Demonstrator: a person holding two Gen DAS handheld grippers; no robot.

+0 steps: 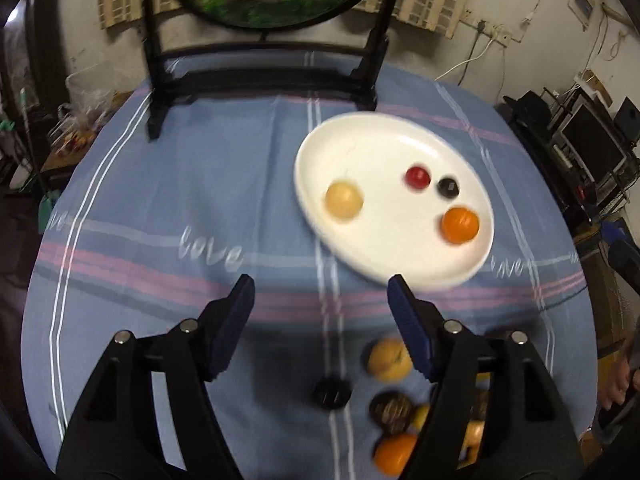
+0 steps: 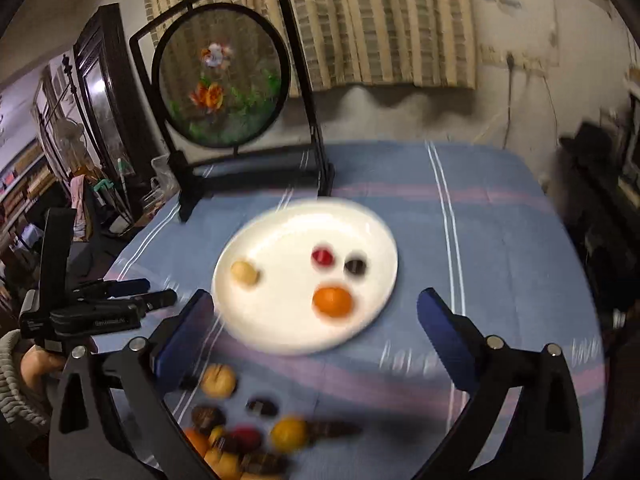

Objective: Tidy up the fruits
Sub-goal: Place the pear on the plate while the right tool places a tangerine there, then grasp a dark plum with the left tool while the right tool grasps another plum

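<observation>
Fruits on plate, left wrist view: pale one, red one, dark one, orange, all beyond left tongs. Tongs spread, nothing between pads. Plate's near rim just past right pad. Loose pile on cloth behind tips, mostly under right finger.

Right wrist view: same four fruits on plate, ahead of right tongs, between spread fingers; orange nearest. Tongs wide apart, empty. Left pad beside plate's left rim. Pile below tips, toward left finger. Left tongs off to left, in hand.
</observation>
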